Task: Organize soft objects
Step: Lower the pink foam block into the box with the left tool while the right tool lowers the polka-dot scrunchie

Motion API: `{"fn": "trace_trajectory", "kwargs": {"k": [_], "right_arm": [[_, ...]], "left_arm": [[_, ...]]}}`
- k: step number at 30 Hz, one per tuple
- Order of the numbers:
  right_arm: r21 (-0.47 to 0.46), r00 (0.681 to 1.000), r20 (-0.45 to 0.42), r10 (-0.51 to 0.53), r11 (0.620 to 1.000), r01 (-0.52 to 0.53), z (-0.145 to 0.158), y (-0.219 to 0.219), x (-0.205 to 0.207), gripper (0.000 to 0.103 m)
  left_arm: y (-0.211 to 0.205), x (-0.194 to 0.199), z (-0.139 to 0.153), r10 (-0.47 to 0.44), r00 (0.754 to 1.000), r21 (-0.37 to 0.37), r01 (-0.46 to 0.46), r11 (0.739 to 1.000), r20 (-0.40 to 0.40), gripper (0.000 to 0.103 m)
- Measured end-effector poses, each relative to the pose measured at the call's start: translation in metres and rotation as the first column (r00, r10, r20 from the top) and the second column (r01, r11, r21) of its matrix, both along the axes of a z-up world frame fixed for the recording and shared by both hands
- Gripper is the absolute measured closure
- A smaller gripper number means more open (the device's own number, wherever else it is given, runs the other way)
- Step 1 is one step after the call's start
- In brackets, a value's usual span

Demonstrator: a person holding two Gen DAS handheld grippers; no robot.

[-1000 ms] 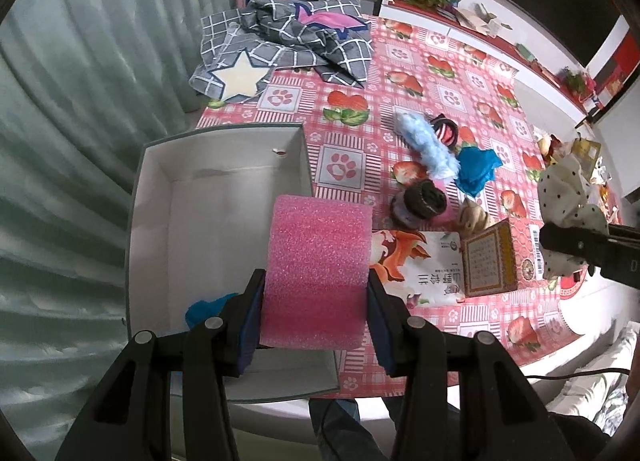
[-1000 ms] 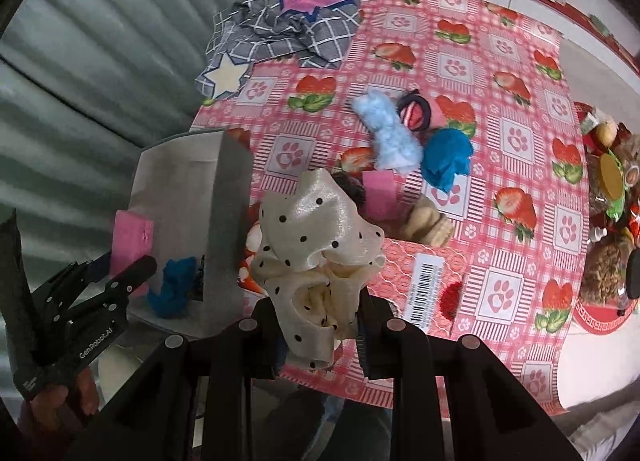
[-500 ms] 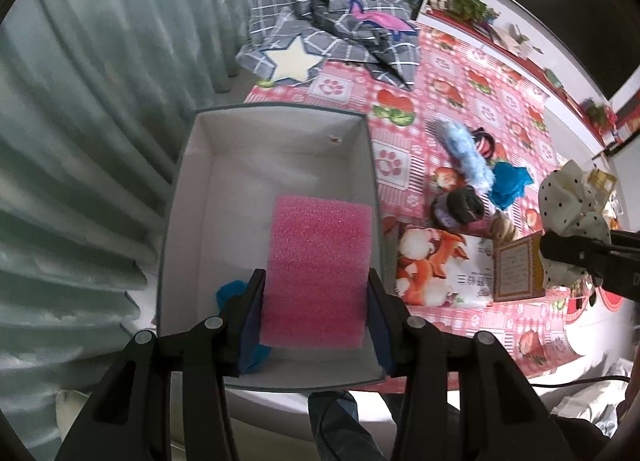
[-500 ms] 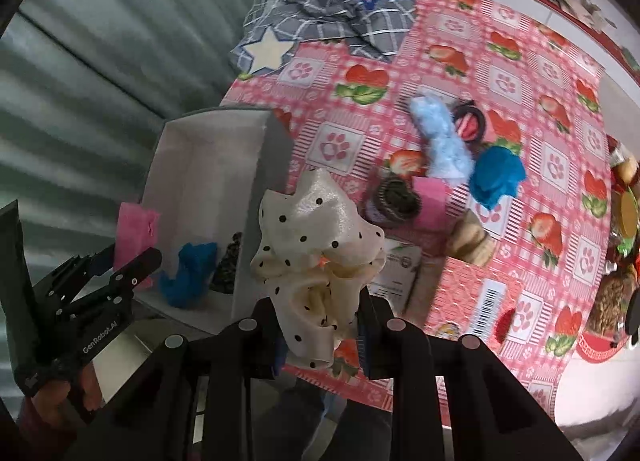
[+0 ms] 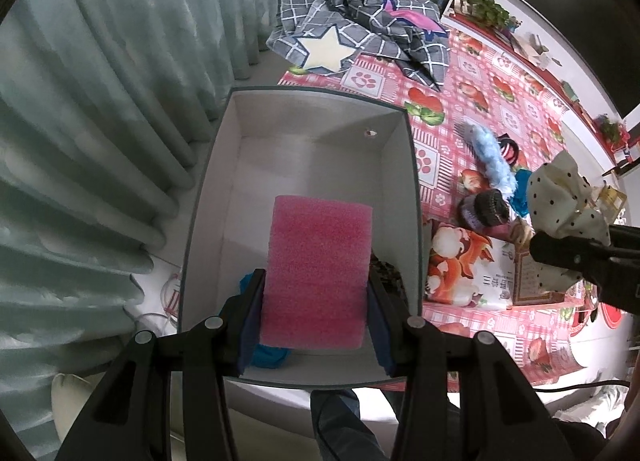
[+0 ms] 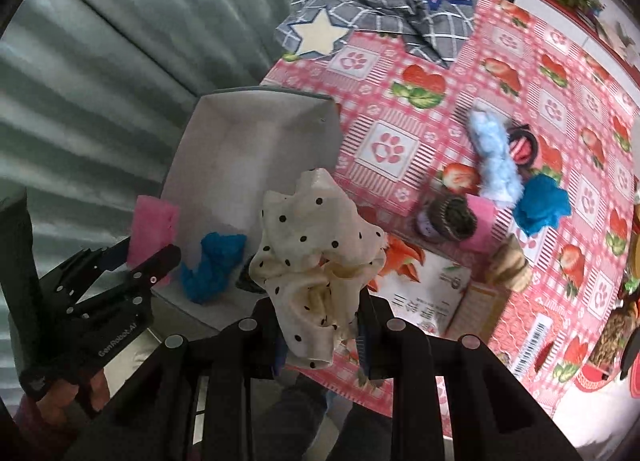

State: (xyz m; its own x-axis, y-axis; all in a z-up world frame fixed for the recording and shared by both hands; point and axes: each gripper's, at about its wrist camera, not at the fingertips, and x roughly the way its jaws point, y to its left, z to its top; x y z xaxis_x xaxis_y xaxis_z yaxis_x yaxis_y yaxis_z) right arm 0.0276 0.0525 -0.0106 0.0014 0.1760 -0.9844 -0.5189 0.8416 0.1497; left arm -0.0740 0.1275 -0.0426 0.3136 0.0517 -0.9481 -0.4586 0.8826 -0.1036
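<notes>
My left gripper point(image 5: 316, 315) is shut on a pink foam sponge point(image 5: 318, 273) and hangs over the open white box point(image 5: 308, 149). A blue cloth point(image 5: 268, 355) and a dark item lie at the box's near end. My right gripper point(image 6: 320, 335) is shut on a cream polka-dot scrunchie point(image 6: 316, 257), above the box's right wall and the table's front edge. From the right wrist, the box point(image 6: 224, 157), the blue cloth point(image 6: 212, 265) and the left gripper point(image 6: 140, 257) with the sponge point(image 6: 154, 227) show at left. In the left wrist view the scrunchie point(image 5: 560, 205) shows at right.
On the pink strawberry tablecloth point(image 6: 460, 61) lie a light-blue fluffy piece point(image 6: 494, 161), a blue cloth point(image 6: 540, 205), a dark knitted roll point(image 6: 452, 217), a pink block point(image 6: 482, 227) and a printed packet point(image 6: 424, 285). A grey checked blanket point(image 5: 360, 33) sits at the far end. Curtains point(image 5: 100, 121) hang left.
Both grippers have shifted left. The sponge, earlier over the box's right wall, is now above the box's inside. The scrunchie has come from over the table toward the box.
</notes>
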Motion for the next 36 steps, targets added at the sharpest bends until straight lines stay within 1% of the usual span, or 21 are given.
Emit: {"fn": "trace_trajectory", "kwargs": {"k": [20, 28, 32, 36], "right_arm": [[0.035, 0.994, -0.050, 0.101, 0.994, -0.100, -0.021, 0.070, 0.011, 0.075], [0.028, 0.992, -0.050, 0.117, 0.993, -0.115, -0.027, 0.087, 0.019, 0.075], [0.028, 0.992, -0.069, 0.105, 0.994, -0.103, -0.034, 0.090, 0.022, 0.075], [0.020, 0.990, -0.075, 0.115, 0.993, -0.114, -0.040, 0.094, 0.022, 0.075]], "left_arm": [[0.030, 0.018, -0.017, 0.052, 0.998, 0.020, -0.051, 0.998, -0.039, 0.052], [0.035, 0.024, -0.027, 0.066, 0.996, 0.023, -0.064, 0.998, -0.063, 0.052], [0.036, 0.027, -0.032, 0.075, 0.994, 0.010, -0.075, 0.997, -0.075, 0.052], [0.034, 0.027, -0.036, 0.070, 0.994, 0.003, -0.070, 0.998, -0.084, 0.052]]}}
